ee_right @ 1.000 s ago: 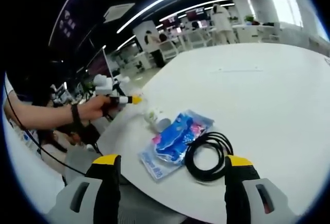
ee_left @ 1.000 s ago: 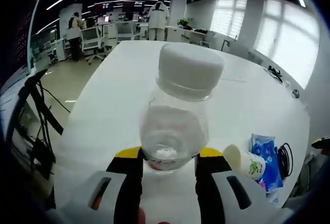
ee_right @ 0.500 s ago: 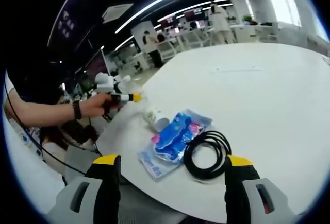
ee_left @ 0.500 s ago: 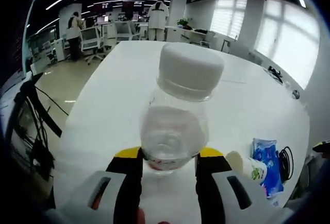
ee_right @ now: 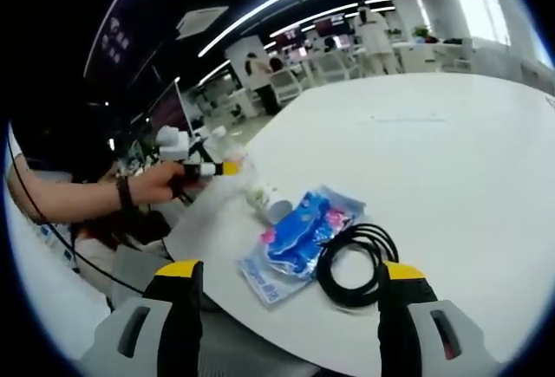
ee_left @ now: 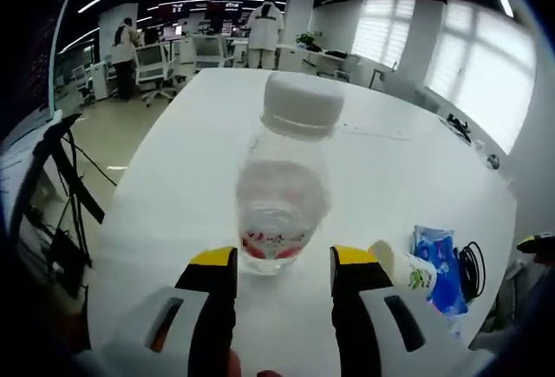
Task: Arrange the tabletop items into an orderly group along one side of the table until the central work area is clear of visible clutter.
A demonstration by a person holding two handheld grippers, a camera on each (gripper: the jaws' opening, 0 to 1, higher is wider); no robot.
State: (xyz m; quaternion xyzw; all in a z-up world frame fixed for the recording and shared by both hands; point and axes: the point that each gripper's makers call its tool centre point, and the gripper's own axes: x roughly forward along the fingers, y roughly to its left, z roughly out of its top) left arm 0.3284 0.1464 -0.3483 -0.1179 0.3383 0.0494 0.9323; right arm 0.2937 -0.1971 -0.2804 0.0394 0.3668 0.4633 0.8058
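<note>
A clear plastic bottle [ee_left: 283, 195] with a white cap stands upright on the white table [ee_left: 199, 160], just past the tips of my left gripper [ee_left: 283, 263]. The yellow-tipped jaws flank its base with a small gap on each side, so the gripper is open. To the right lie a small white drink bottle [ee_left: 409, 275], a blue packet [ee_left: 438, 263] and a coiled black cable [ee_left: 473, 263]. My right gripper [ee_right: 290, 275] hovers open over the table edge, with the blue packet [ee_right: 303, 231] and black cable [ee_right: 360, 260] ahead of it. The left gripper [ee_right: 217, 167], in a hand, appears at the left.
The table's near edge [ee_right: 217, 264] drops off toward chairs and a dark stand [ee_left: 61, 186] on the left. Far across the room are desks, chairs and standing people [ee_left: 264, 26]. Small dark items [ee_left: 460, 121] lie at the table's far right.
My left gripper has let go of the clear bottle and drawn back; the bottle now stands on the table, farther from the camera. The right gripper holds nearly still.
</note>
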